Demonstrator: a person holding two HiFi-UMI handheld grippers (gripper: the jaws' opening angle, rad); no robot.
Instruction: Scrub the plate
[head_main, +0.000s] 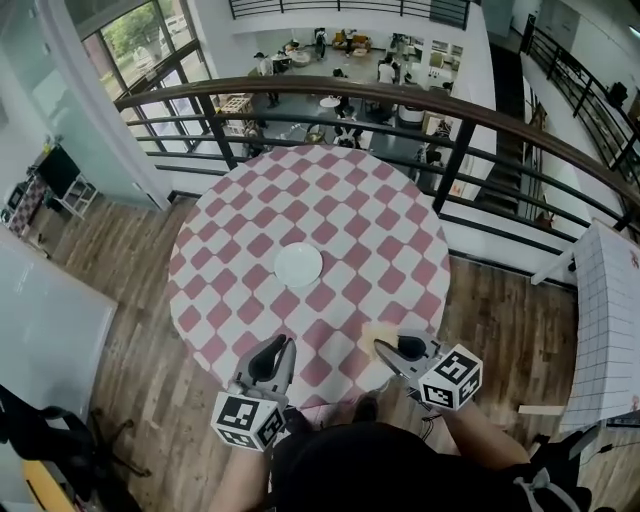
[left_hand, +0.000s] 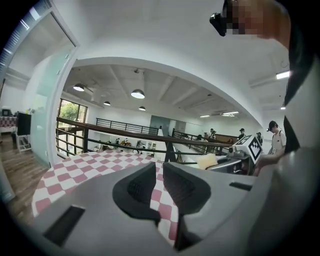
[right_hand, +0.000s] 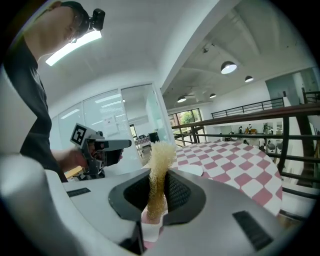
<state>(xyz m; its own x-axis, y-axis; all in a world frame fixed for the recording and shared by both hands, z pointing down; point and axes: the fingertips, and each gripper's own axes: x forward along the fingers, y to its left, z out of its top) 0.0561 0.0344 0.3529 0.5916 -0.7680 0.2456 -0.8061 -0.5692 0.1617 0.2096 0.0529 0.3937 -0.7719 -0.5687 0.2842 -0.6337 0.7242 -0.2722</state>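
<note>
Right gripper (head_main: 384, 347) pinching sponge (right_hand: 159, 160), plate (head_main: 298, 265) ahead.
Left gripper (head_main: 286, 343), jaws barely apart, empty, sits nearer: plate lies straight beyond it.

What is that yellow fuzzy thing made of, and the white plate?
The sponge looks like a soft, fibrous mesh, a bit like loofah: it is pale yellow with an open weave and squashed thin between the fingers. The plate looks like smooth white ceramic, though it could be plastic: plain, even surface.

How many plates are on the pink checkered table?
1. The white plate lies near the middle of the table; no other shows.
</note>
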